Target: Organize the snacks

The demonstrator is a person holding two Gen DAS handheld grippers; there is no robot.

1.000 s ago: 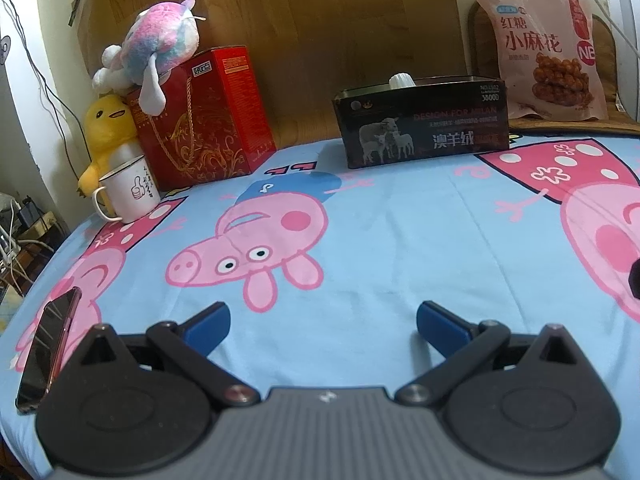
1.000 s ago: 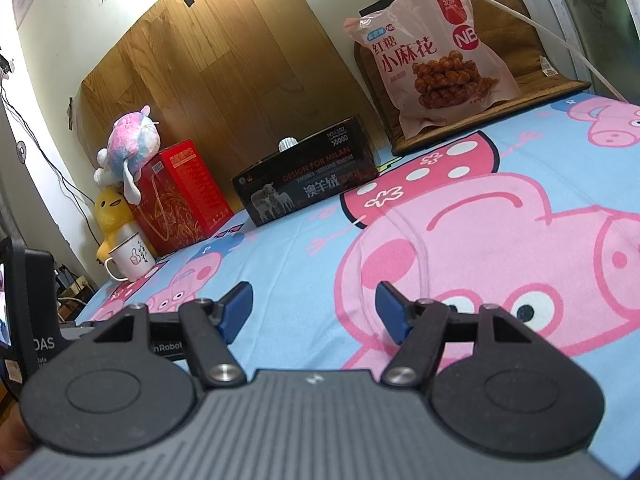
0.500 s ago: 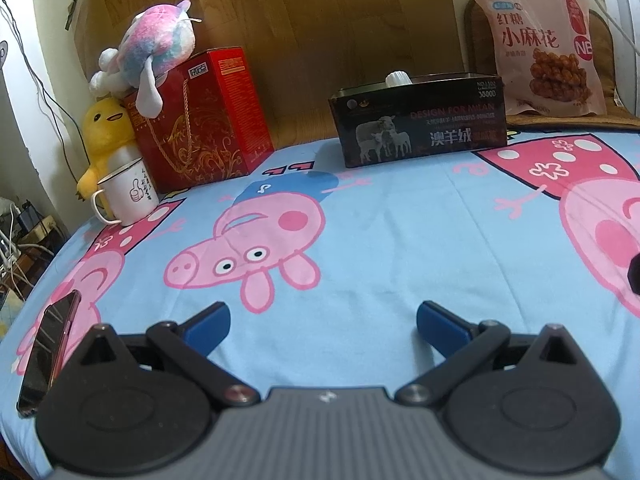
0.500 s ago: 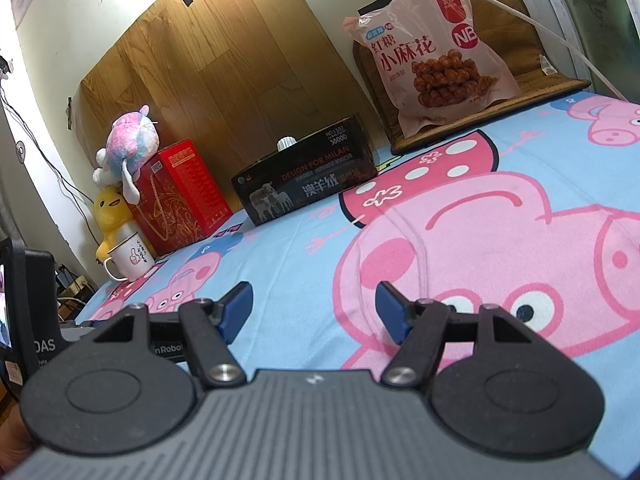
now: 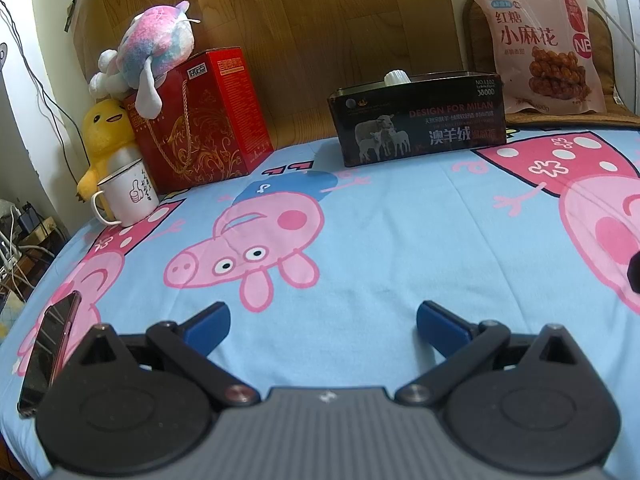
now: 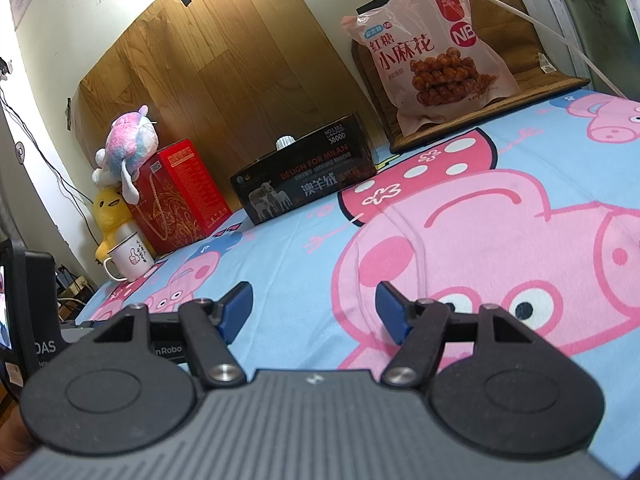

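Hovering low over blue cartoon sheet [image 5: 400, 240]: left gripper [image 5: 323, 320] and right gripper [image 6: 314, 307], both spread wide, gripping nothing. Leaning upright well beyond, right of black box [image 5: 420, 124]: pink snack bag [image 5: 540, 44]. Standing left of box: red carton [image 5: 200, 120].

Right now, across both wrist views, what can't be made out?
- Black box contents: hidden by its front wall in both views; only a white knob pokes above.
- Mug contents: rim seen side-on.
- Phone: lower end hidden behind the left gripper body.
- Snack bag: its back never shows.
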